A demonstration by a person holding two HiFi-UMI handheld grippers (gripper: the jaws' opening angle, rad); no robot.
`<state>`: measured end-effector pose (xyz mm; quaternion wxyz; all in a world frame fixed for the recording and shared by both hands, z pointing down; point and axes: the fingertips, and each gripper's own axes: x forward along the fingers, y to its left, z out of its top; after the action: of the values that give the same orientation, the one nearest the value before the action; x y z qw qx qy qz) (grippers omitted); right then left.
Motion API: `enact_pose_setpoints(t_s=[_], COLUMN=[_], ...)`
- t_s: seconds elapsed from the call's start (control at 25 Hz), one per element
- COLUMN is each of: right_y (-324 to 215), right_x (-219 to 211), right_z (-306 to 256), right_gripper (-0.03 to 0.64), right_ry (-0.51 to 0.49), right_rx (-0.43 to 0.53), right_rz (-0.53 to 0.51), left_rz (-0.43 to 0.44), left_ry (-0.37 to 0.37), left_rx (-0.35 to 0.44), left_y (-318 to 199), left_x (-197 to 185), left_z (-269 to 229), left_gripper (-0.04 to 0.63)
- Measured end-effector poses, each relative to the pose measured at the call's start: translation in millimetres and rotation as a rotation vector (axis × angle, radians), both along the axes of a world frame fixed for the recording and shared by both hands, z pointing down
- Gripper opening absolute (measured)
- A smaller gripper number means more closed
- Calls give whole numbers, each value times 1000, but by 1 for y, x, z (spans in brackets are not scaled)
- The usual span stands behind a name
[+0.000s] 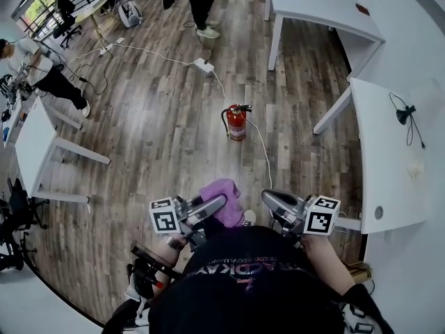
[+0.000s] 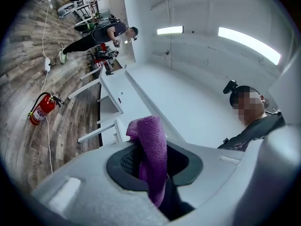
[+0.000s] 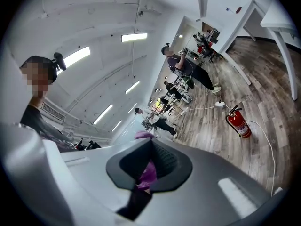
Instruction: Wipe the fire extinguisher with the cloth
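Cloth in L tongs

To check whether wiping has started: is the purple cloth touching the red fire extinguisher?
Apart. The head view shows the purple cloth in the left gripper, with bare wooden floor between it and the red fire extinguisher.

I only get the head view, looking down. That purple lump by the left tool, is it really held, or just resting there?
Observer: Held. The left gripper view shows the purple cloth pinched between the jaws of the left tool.
Operator: And the right tool?
Observer: In the right gripper view the right tool has its jaws slightly apart with nothing pinched.
Operator: What's overhead?
Observer: Long ceiling lights, lit.
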<state>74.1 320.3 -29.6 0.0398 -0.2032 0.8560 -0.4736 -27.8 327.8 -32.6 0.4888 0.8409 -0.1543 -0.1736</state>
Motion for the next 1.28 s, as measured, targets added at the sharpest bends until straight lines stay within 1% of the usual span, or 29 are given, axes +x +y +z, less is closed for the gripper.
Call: enact_pose_setpoints(t_s=[0.16, 0.4, 0.68, 1.08, 1.28], right_y=[5, 6, 9, 4, 3], right_x=[-3, -10, -11, -4, -4], right_z=[4, 8, 11, 15, 16], right_gripper=[2, 2, 2, 2, 2], right_ry=[3, 2, -10, -6, -8], right_rx=[-14, -27, -37, -49, -52], right_rz=[-22, -55, -59, -40, -38], left_rz=[-22, -48, -18, 9, 7], left_ry=[21, 24, 5, 10, 11], left_rx=[-13, -40, -35, -50, -55], left_y=[2, 3, 3, -5, -6], left_x=[2, -4, 2, 11, 11], left_z=[2, 8, 8, 11, 12], left_gripper=[74, 74, 74, 74, 74])
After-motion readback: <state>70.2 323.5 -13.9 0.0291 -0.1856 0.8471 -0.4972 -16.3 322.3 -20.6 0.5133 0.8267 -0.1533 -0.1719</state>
